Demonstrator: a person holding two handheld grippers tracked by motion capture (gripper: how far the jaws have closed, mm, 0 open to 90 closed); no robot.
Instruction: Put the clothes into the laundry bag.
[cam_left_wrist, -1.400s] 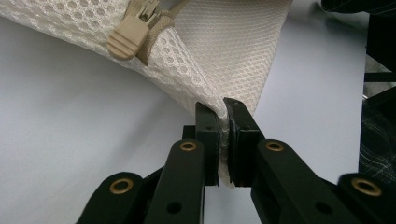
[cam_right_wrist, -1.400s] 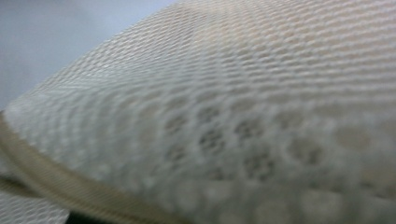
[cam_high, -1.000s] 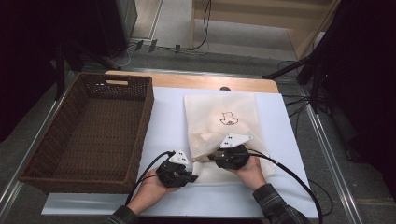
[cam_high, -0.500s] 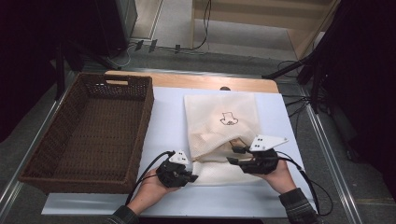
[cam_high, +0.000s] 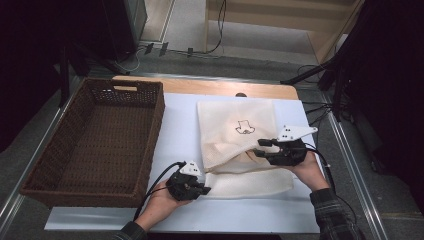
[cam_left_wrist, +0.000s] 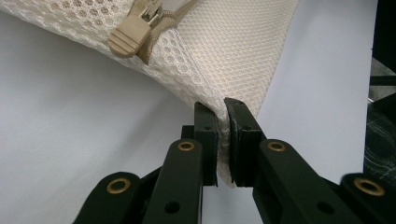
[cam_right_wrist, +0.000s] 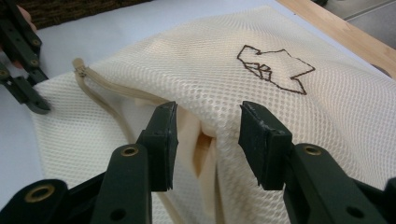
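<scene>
My left gripper (cam_left_wrist: 222, 140) has its jaws clamped on the near corner of the cream mesh laundry bag (cam_high: 235, 127), pinning it to the white table cover (cam_high: 180, 125) just beside the beige zipper pull (cam_left_wrist: 133, 30). The bag lies flat right of the brown wicker basket (cam_high: 95, 137), with its zipped edge gaping. My right gripper (cam_right_wrist: 205, 140) sits at that opening; its jaws stand apart on either side of the raised upper mesh layer, and I see no pad pressing on it.
</scene>
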